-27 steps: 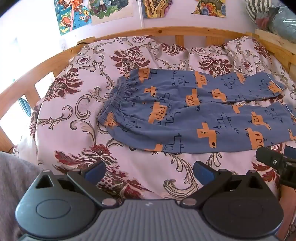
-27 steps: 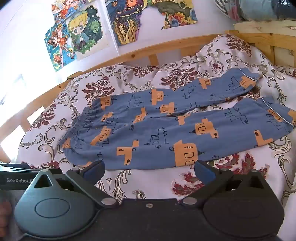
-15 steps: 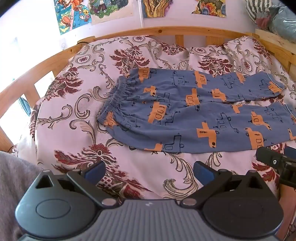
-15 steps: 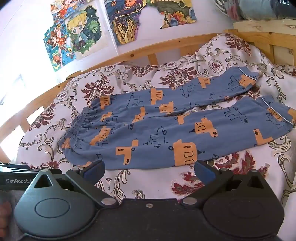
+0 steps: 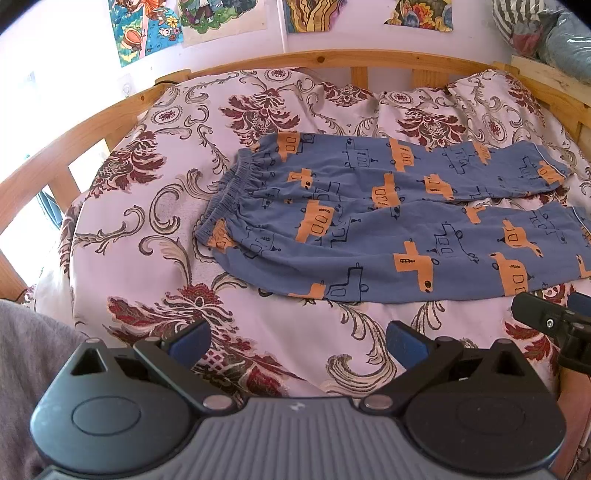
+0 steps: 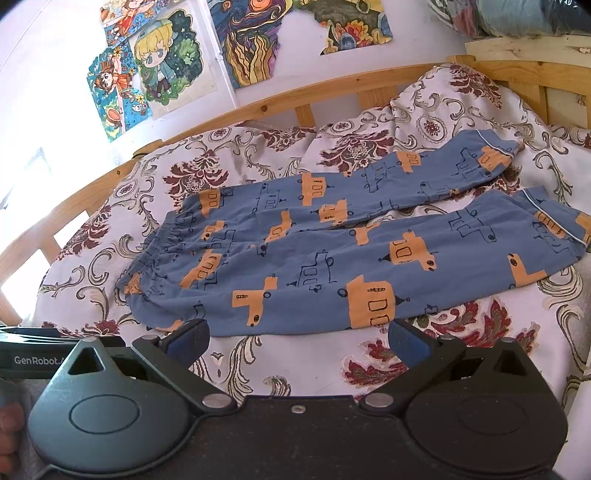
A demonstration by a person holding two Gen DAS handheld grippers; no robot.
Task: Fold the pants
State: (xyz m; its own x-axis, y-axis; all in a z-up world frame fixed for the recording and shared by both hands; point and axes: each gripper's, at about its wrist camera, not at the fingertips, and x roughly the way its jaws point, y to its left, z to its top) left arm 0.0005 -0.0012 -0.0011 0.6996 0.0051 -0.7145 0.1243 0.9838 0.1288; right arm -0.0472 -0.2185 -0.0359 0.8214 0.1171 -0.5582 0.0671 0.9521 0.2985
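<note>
Blue pants (image 5: 369, 225) with orange vehicle prints lie spread flat on the bed, elastic waistband (image 5: 225, 192) to the left, both legs running right side by side. The right wrist view shows the same pants (image 6: 332, 258), cuffs (image 6: 554, 225) at the right. My left gripper (image 5: 297, 345) hovers open over the bedspread, short of the near leg's edge, holding nothing. Open too, my right gripper (image 6: 297, 341) has its left fingertip (image 6: 188, 338) right at the near leg's hem edge. The right gripper's tip (image 5: 546, 321) shows at the left view's right edge.
The bedspread (image 5: 147, 221) is pale with dark red floral scrolls. A wooden rail (image 5: 332, 59) curves around the bed's far side and left. Posters (image 6: 155, 70) hang on the wall behind. Bundled fabric (image 5: 546, 29) sits at the upper right. A grey sleeve (image 5: 26, 369) shows at lower left.
Almost nothing has moved. The right wrist view has crept very slightly toward the pants; both grippers stay open.
</note>
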